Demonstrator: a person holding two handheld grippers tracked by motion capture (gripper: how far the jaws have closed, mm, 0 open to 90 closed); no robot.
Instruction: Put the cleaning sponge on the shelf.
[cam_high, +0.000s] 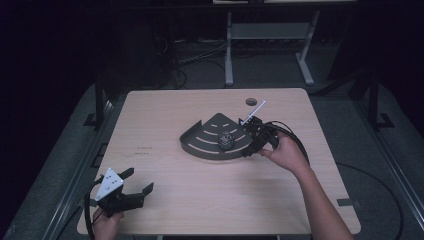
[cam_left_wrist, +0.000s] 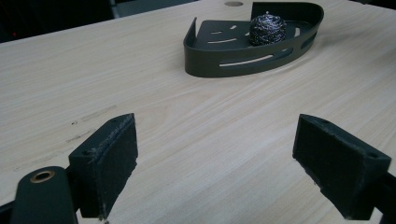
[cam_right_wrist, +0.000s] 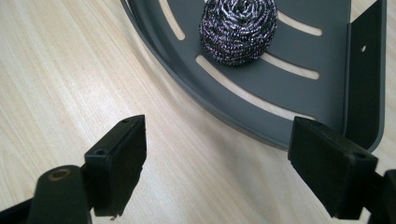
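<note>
My left gripper (cam_high: 134, 184) rests near the table's (cam_high: 165, 200) front left corner, jaws wide apart and empty. Mid-table, the steel scrubber (cam_high: 226, 140) sits in the dark corner tray (cam_high: 200, 145); just right, my right gripper (cam_high: 252, 145) gapes open at the tray's rim, holding nothing.

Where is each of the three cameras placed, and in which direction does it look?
High view: above the person's side, looking forward and down on the wooden table; both forearms, left hand-held gripper, right hand-held gripper.
Left gripper view: low over the table, looking between its open jaws toward the distant dark corner shelf.
Right gripper view: close, looking down between its open jaws at the shelf's curved rim.
Shared: all three show the steel wool scourer lying in the shelf.
</note>
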